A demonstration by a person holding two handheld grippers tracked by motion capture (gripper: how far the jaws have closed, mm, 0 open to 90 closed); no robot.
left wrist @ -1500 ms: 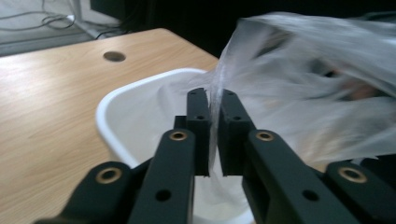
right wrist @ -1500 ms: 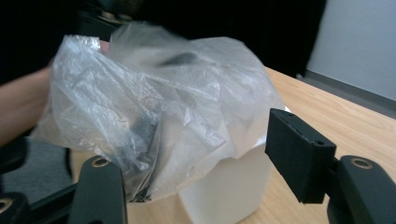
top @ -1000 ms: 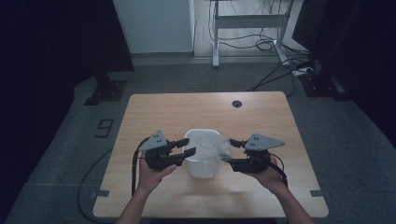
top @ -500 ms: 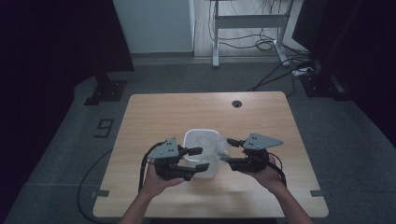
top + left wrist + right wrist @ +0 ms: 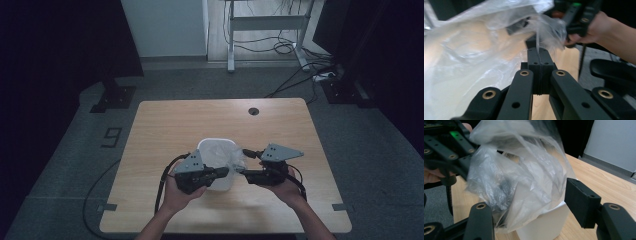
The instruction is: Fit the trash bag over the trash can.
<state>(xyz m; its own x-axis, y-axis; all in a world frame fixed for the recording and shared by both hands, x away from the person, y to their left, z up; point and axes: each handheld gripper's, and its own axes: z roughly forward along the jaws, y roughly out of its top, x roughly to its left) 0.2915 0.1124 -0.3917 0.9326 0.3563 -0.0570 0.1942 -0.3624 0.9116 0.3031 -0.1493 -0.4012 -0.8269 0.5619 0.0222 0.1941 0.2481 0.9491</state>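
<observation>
A white bin lined with a clear plastic bag stands on the wooden table near its front. My left gripper reaches over the bin's near rim. Its jaws have just been closing and now meet, pinching a thin fold of the bag between the pads. My right gripper sits at the bin's right side. In the right gripper view its jaws stand apart, with the bunched bag between them and draped over the left jaw, above the bin.
A round cable hole lies near the table's far edge. Behind the table stand a metal desk frame and loose floor cables. A dark stand base sits on the floor at the left.
My left gripper moved right, from the bin's left side to over its near rim, and its jaws closed on the bag. The right gripper kept still.
</observation>
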